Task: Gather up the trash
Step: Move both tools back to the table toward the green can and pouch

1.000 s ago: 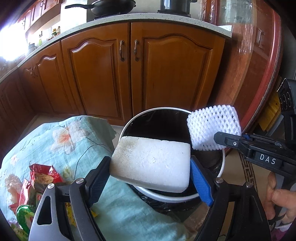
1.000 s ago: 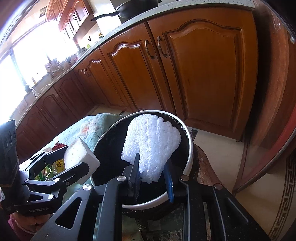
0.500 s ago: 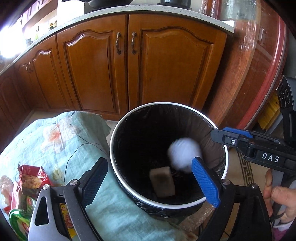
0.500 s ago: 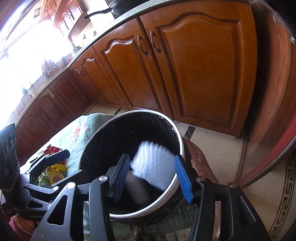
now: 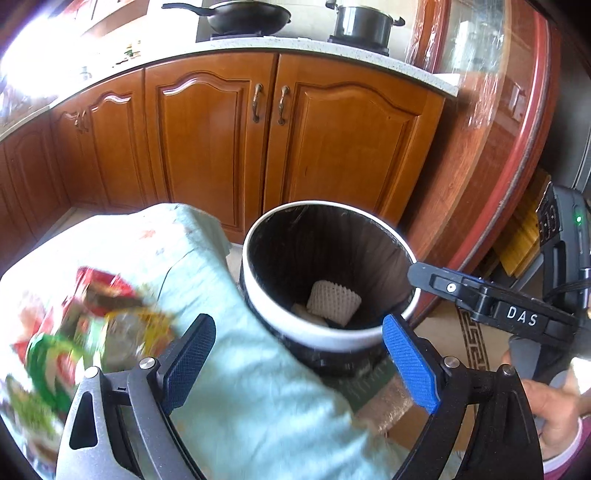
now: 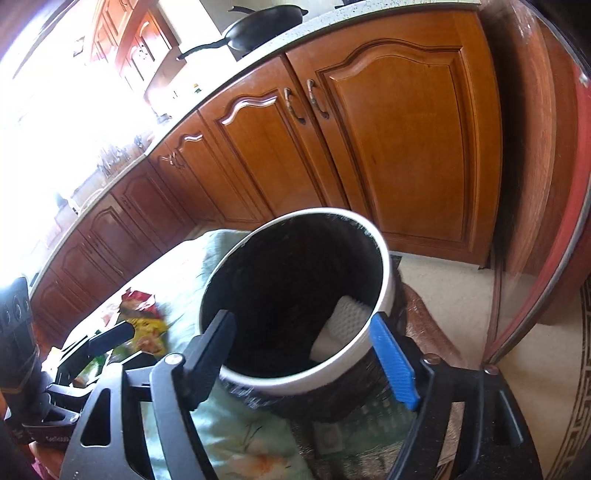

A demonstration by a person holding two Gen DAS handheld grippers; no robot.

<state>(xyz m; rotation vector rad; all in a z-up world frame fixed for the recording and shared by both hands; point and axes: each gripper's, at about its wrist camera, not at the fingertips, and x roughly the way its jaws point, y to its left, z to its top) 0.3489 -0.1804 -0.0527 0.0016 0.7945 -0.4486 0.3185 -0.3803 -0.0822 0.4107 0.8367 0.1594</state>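
A round white-rimmed bin [image 5: 325, 334] with a black liner stands beside the table; it also shows in the right wrist view [image 6: 384, 280]. At its bottom lie a white foam net [image 5: 334, 302] and a pale sponge [image 5: 304, 312]; the net also shows in the right wrist view [image 6: 349, 315]. My left gripper [image 5: 299, 354] is open and empty, just short of the bin's near rim. My right gripper [image 6: 303, 350] is open and empty over the near rim; it shows at the right of the left wrist view [image 5: 480, 295]. Colourful snack wrappers [image 5: 85, 317] lie blurred on the table.
A pale green floral cloth [image 5: 236, 384] covers the table left of the bin. Wooden cabinet doors [image 5: 343, 147] stand behind, under a counter with a black pan [image 5: 251, 18] and a pot [image 5: 364, 22]. A red-edged glass door [image 5: 509, 155] is at the right.
Both grippers opened and let go: the sponge and foam net fell into the bin and now lie at its bottom. Both grippers have pulled back and risen a little.
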